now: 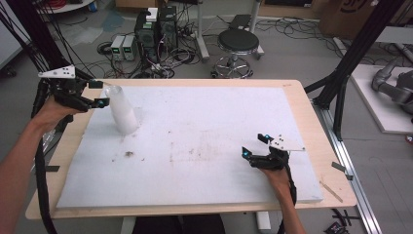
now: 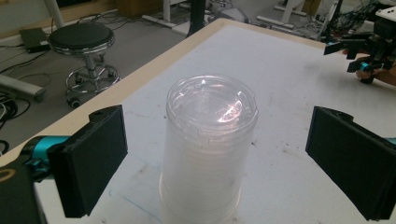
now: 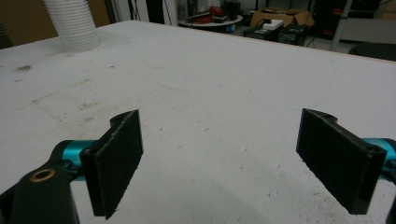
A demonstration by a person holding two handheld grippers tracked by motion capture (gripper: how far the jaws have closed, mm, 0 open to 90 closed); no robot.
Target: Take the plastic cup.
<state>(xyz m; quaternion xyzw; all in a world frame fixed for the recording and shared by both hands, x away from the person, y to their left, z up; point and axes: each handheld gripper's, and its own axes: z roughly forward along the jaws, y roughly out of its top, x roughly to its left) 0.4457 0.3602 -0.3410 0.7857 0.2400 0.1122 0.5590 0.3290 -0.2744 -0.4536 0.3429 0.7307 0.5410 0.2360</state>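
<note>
A tall stack of clear plastic cups [image 1: 122, 109] stands mouth-down on the white board [image 1: 204, 146], at its far left. My left gripper [image 1: 99, 93] is open just left of the top of the stack. In the left gripper view the cup stack [image 2: 208, 144] stands between the two wide-apart jaws of the left gripper [image 2: 222, 161], touching neither. My right gripper [image 1: 255, 145] is open low over the board's right front, with nothing in it. The right gripper view shows the right gripper [image 3: 224, 158] over bare board and the cup stack [image 3: 72, 23] far off.
The board lies on a wooden table [image 1: 316, 141] with a narrow rim around it. Small dark smudges [image 1: 129, 154] mark the board in front of the cups. Beyond the far edge stand a round stool [image 1: 237, 43] and computer boxes [image 1: 156, 29]. A black frame post [image 1: 341, 92] rises at the right.
</note>
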